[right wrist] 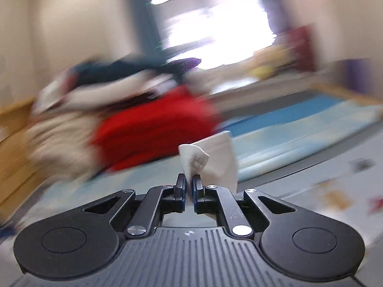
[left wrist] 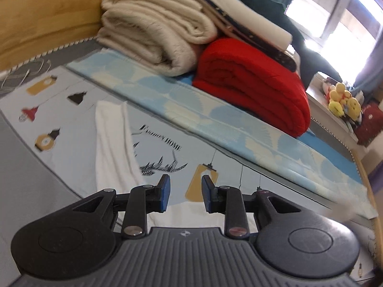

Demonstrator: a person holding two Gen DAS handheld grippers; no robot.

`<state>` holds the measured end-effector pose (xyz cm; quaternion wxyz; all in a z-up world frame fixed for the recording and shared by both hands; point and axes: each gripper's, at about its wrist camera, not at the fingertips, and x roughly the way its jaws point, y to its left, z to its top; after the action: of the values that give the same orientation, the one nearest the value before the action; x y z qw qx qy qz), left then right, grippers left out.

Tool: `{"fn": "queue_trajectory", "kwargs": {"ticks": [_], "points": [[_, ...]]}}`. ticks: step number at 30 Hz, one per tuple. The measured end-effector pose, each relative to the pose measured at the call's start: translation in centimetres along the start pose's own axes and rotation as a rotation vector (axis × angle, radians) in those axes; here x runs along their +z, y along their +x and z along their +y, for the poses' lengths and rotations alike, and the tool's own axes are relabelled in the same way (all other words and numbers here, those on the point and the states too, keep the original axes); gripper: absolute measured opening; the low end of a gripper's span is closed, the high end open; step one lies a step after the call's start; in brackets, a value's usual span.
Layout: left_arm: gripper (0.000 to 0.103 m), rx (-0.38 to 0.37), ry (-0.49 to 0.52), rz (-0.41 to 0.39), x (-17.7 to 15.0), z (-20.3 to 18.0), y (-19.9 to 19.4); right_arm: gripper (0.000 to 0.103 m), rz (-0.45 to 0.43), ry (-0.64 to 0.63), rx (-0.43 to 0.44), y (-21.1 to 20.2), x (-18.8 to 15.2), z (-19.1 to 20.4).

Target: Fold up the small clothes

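Right gripper (right wrist: 189,186) angled slightly down, jaws pinched tight on a corner of the white cloth (right wrist: 213,160), lifted off the bed (left wrist: 59,129). Left gripper (left wrist: 185,196) tilted downward, jaws partly apart, empty, over the cloth's other part.

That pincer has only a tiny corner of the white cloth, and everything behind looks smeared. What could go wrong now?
The right gripper is shut on just a small corner of the white cloth, so it could slip free. The smeared background hints at a fast swing, which might flick the cloth toward the red blanket. The left gripper is open and holds nothing, so the cloth may bunch rather than fold flat.
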<state>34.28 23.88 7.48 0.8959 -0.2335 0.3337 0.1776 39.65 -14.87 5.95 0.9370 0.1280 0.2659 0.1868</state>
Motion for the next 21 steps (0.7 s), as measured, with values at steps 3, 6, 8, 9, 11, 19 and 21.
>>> {"fn": "queue_trajectory", "kwargs": {"ticks": [3,6,8,9,11,19,21], "points": [[0.033,-0.033,-0.027,0.027,0.3,0.8,-0.3,0.025,0.291,-0.047,0.172,4.1,-5.0,6.2],[0.036,-0.058,-0.02,0.047,0.2,0.8,-0.3,0.025,0.537,-0.034,0.253,5.3,-9.0,7.5],[0.036,-0.081,-0.023,0.064,0.0,0.5,0.1,0.026,0.57,-0.051,0.264,3.8,-8.8,6.2],[0.036,-0.092,-0.025,0.075,-0.1,0.4,0.3,0.026,0.568,-0.055,0.265,2.7,-8.0,5.1],[0.036,-0.103,-0.031,0.102,-0.4,0.2,0.9,0.03,0.551,-0.077,0.227,1.2,-5.6,2.6],[0.036,-0.077,0.008,0.163,-1.8,-1.6,3.0,0.041,0.377,-0.18,-0.158,-3.9,-0.2,-12.5],[0.036,-0.065,0.029,0.16,-2.2,-2.3,3.2,0.042,0.407,-0.076,-0.206,-4.4,-1.8,-16.8]]}}
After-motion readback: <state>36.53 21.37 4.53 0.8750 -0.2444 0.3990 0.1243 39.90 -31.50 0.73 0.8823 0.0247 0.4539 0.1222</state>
